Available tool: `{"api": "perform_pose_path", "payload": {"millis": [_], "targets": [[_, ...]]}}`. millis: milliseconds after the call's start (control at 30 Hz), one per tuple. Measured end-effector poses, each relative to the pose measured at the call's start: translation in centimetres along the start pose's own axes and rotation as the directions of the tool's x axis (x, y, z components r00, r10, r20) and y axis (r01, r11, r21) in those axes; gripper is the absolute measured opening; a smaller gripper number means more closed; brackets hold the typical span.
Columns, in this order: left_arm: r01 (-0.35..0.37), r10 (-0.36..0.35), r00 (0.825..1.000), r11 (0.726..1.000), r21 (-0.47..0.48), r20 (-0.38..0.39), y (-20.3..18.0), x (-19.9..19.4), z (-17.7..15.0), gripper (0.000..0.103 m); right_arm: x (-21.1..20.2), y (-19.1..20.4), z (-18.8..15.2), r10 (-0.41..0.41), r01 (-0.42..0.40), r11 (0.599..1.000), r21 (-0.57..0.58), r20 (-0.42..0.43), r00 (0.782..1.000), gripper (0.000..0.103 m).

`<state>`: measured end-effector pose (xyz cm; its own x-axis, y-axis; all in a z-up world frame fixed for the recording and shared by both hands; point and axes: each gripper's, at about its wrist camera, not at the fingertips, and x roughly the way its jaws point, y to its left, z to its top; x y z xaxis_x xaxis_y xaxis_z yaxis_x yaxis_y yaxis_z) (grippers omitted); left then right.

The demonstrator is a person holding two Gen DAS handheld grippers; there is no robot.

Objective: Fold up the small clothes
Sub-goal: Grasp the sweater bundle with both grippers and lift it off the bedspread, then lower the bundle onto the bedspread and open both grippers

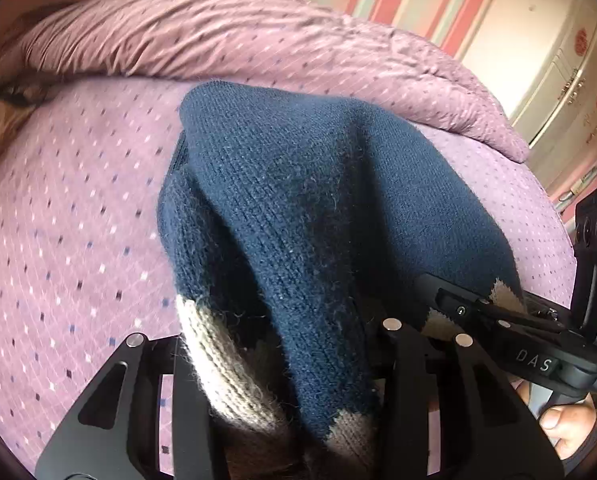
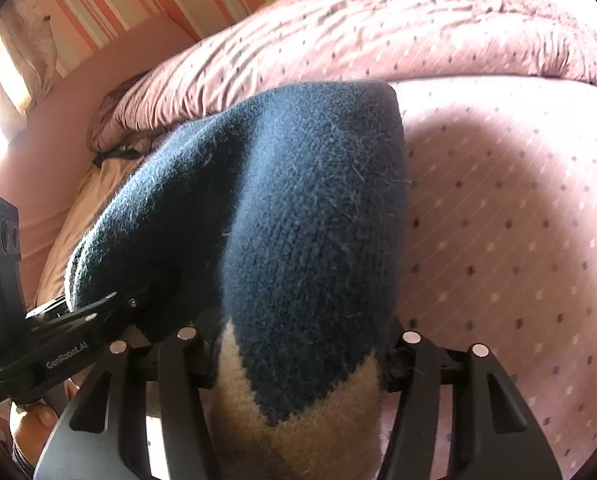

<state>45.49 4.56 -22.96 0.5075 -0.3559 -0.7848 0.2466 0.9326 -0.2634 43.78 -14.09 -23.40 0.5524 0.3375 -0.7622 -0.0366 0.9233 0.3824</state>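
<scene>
Here, both the left gripper [image 1: 282,392] and right gripper [image 2: 298,392] have jaws clamped on a navy-and-tan knitted garment [image 1: 298,208], lifting its near edge above the pink bed [image 1: 66,208], apparently to fold it.

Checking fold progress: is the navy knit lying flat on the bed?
No: the navy knit hangs bunched from both grippers above the bedspread.
</scene>
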Motion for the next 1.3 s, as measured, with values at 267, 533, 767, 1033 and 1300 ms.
{"api": "perform_pose_path", "payload": {"millis": [267,533,767,1033,1300], "targets": [[0.039,-0.042,0.999,0.996,0.083,0.026,-9.1,-1.7,0.9,0.039,-7.7,-6.5,0.7,-0.037,0.034,0.999,0.042,0.075,0.997,0.055],[0.105,-0.102,0.994,0.986,0.133,-0.030,-21.8,1.2,-1.3,0.039,-13.6,-17.9,-1.3,-0.136,0.129,0.985,0.113,0.061,0.989,0.055],[0.051,-0.040,0.996,0.989,0.139,-0.084,-26.5,7.5,-5.8,0.040,-10.5,-25.8,-4.7,-0.127,0.127,0.982,0.143,-0.010,0.992,0.056],[-0.053,0.060,0.997,0.984,0.173,-0.038,-27.5,9.2,-8.2,0.050,-8.5,-28.8,-7.0,-0.068,0.066,0.986,0.155,0.005,0.998,0.064],[-0.075,0.085,0.995,0.983,0.166,-0.056,-27.1,10.1,-7.4,0.070,-7.6,-28.8,-6.6,-0.054,0.055,0.987,0.154,-0.008,0.998,0.072]]}}
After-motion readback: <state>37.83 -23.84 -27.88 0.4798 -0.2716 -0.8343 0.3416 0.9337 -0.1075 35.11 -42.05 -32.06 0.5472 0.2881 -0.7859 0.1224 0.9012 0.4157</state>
